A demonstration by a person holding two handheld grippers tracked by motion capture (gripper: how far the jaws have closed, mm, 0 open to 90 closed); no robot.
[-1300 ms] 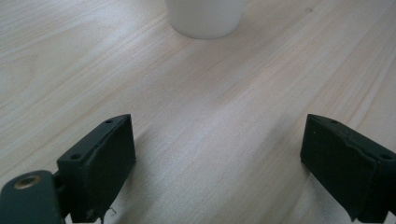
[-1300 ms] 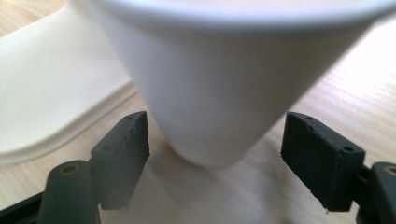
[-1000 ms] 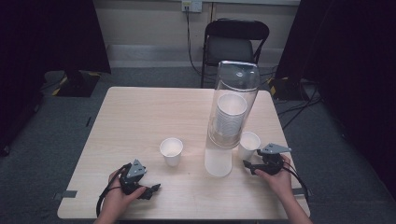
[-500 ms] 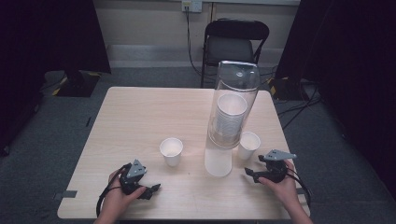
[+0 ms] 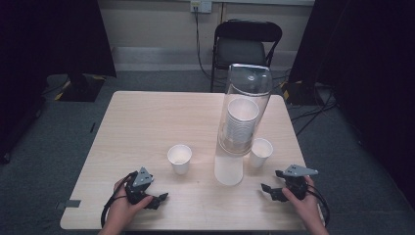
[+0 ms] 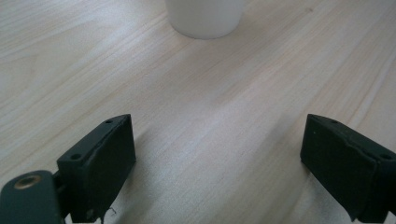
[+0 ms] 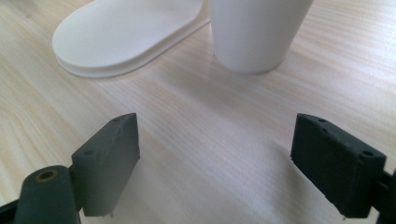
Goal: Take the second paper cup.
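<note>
A tall clear dispenser tube [image 5: 243, 110] holds a stack of white cups and stands on a white base [image 5: 228, 170] right of the table's middle. One white paper cup [image 5: 179, 158] stands upright left of the base, another [image 5: 260, 152] just right of it. My left gripper [image 5: 159, 199] rests near the front edge, open and empty [image 6: 217, 163], aimed at the left cup [image 6: 205, 16]. My right gripper [image 5: 266, 188] lies front right, a short way from the right cup [image 7: 254, 32] and the base [image 7: 126, 37]. Its jaws [image 7: 229, 168] have just been opening, with nothing between them.
The light wooden table [image 5: 147, 117] has bare room across its far and left parts. A black chair [image 5: 247, 46] stands behind the far edge. Cables lie on the grey floor at the right [image 5: 318, 110].
My right gripper has drawn back from the right cup toward the table's front edge and slightly right. The cup stays standing by the base. The left gripper has not moved.
</note>
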